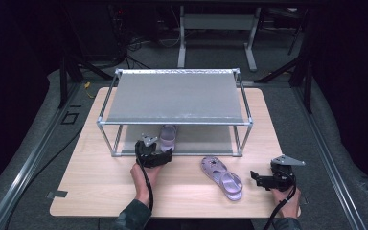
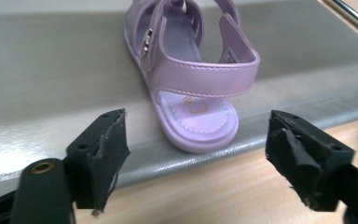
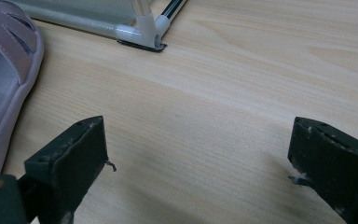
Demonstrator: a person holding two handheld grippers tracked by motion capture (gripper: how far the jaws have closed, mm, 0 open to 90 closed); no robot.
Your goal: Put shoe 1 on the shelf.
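I see a sandal (image 2: pixel 186 84) of pale lilac with a soft shine and white stitching, on the grey lower shelf (image 2: pixel 51 70) of the rack. A second sandal (image 1: pixel 223 178) in front of the rack has the same lilac. The table (image 1: pixel 182 191) is light wood with fine grain. Rack tubes (image 1: pixel 104 125) are silver.

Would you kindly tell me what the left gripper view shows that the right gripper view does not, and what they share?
The left gripper view alone: a lilac sandal resting on the grey lower shelf of the rack, its heel strap toward the camera, between the open jaws of the left gripper and untouched by them.

The right gripper view alone: a second sandal lying on the table beside the open right gripper, and the rack's white corner joint.

Both: the light wooden table and the rack's shelf edge.
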